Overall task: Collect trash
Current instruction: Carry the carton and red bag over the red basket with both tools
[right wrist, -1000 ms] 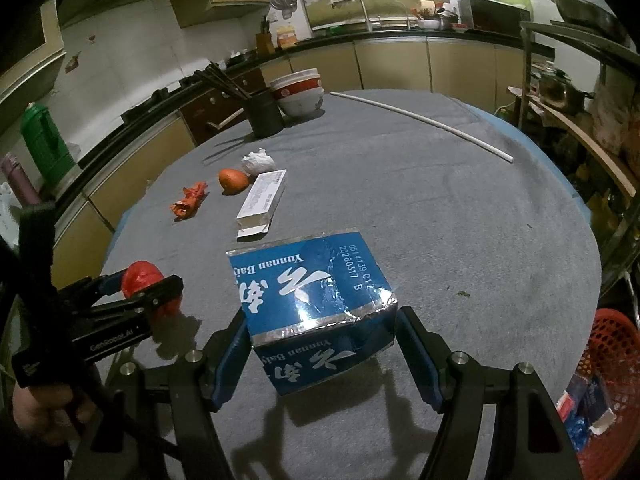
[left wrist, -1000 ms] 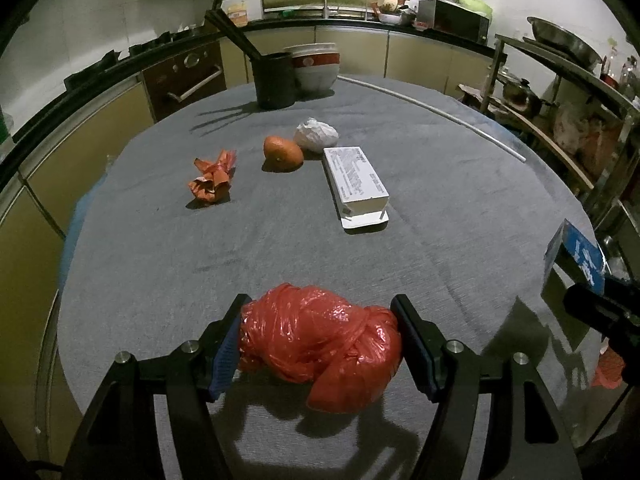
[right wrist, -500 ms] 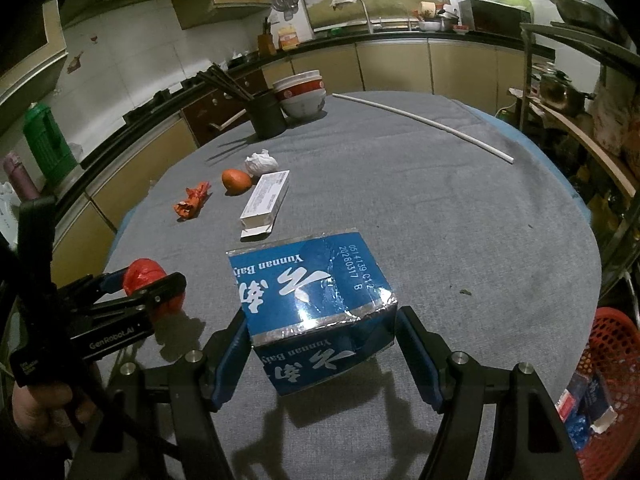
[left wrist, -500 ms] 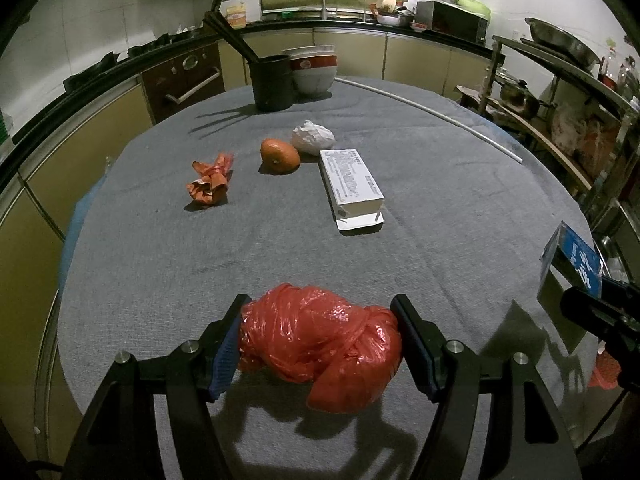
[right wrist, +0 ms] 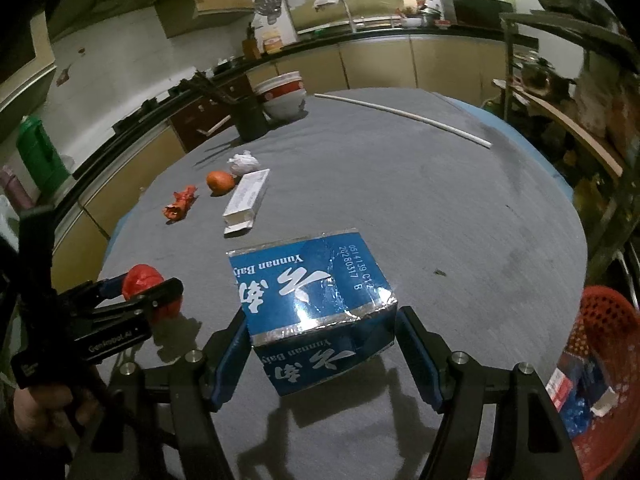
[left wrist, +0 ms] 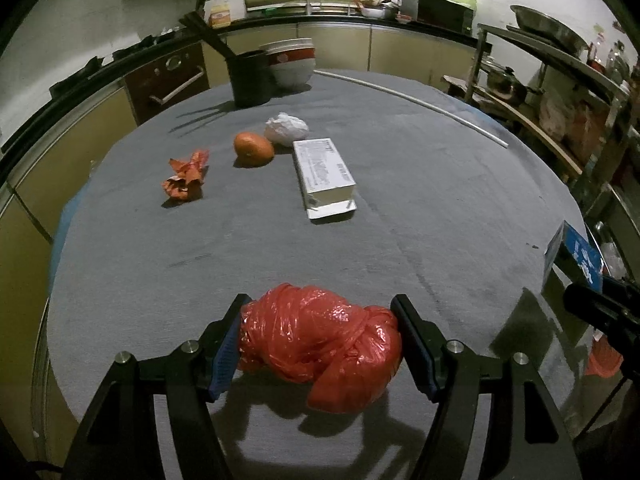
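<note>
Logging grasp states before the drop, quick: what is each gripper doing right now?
Left gripper: closed on the red plastic bag.
Right gripper: closed on the blue box.

Dim kitchen: beige cabinets (left wrist: 400, 50) ring a round grey table (left wrist: 420, 184).

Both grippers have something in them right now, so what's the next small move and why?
Probably swing the right gripper rightward to the red basket and drop the blue box there. It is clamped between the jaws, the basket sits just past the table edge with trash already inside, and the left gripper holds the red bag.
</note>
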Motion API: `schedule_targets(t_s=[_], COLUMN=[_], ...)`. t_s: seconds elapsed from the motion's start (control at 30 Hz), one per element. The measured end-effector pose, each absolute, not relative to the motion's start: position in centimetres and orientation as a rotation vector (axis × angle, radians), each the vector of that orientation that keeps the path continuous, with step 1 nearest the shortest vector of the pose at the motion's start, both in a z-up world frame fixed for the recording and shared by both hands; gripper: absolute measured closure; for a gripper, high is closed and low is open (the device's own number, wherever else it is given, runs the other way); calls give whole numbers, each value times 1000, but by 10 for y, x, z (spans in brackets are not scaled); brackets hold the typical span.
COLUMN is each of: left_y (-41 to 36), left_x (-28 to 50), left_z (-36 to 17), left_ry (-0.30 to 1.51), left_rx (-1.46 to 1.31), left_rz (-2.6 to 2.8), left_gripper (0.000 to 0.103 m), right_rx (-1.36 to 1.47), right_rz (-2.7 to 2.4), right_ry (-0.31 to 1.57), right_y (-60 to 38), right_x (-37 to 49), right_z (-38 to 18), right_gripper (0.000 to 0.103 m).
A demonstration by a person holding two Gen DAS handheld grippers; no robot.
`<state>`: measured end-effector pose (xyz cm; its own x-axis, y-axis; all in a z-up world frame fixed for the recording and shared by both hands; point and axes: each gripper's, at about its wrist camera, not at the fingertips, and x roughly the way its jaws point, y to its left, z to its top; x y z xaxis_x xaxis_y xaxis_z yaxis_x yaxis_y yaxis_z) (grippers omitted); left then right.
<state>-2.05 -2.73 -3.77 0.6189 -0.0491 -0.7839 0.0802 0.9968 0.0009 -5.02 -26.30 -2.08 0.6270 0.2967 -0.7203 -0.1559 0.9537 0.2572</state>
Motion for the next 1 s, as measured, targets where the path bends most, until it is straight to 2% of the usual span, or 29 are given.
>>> schedule_targets(t_s=[0.37,0.73,1.0], left_y=[-81,-233,-326], left_x=[-21,-23,-35], left_z=[-24,-7,-19], left_ry=[887,858,878], left_rx=[100,222,273], left_rz=[-176,-467,-640], left_gripper=[31,31,31], right_rx=[262,380,400], right_rz=[141,-190,-365], right_ry=[821,805,848], right_y=[-322,-452,-519], right_x=[-77,-122,-156], right_z=[-26,-46,-67], right_gripper=[30,30,30])
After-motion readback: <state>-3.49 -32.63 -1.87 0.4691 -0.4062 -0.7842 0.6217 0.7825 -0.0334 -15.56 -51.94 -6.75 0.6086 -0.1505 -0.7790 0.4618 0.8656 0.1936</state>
